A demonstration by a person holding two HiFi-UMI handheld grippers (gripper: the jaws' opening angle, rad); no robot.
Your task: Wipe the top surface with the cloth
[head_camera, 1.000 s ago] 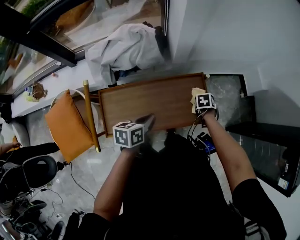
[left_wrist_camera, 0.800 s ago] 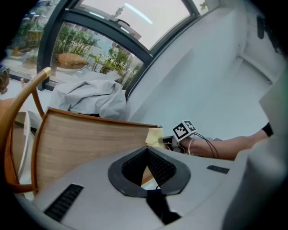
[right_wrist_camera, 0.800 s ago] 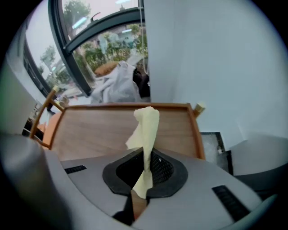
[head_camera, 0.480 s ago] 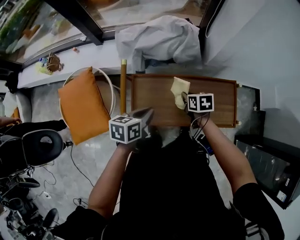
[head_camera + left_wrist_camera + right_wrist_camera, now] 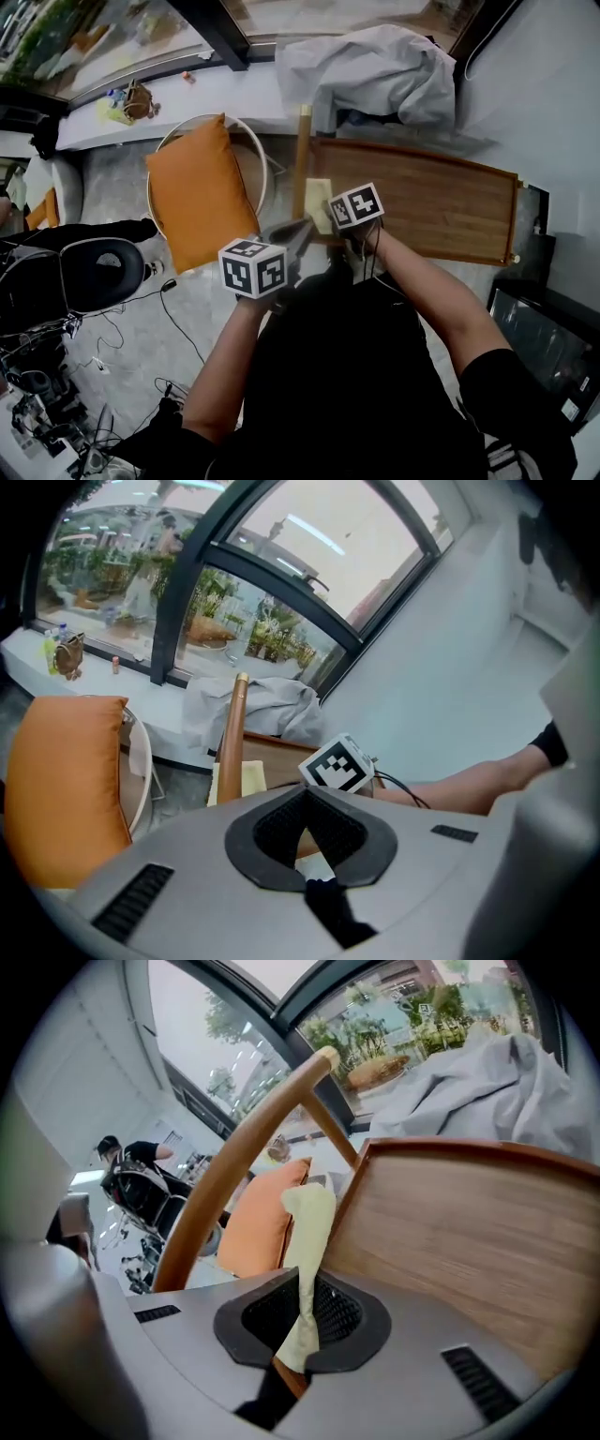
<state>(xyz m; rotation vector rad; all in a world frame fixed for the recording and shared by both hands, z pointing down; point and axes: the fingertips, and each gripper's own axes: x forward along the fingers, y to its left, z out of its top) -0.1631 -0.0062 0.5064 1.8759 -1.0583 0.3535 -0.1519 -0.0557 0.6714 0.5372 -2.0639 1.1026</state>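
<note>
The pale yellow cloth lies at the left end of the wooden table top, which has a raised rim. My right gripper is shut on the cloth, which stands up between its jaws beside the table's left rim. The left gripper hangs shut and holds nothing, just off the table's near left corner. From the left gripper view, the cloth and the right gripper's marker cube show past the closed pads.
A wooden chair post stands against the table's left end. An orange cushion rests on a round white chair. A grey-white fabric heap lies on the window ledge behind. A black office chair and cables are at left, a dark cabinet at right.
My right gripper has dragged the cloth along the table top from its right end to its left end. The left gripper has stayed near the table's front edge.
</note>
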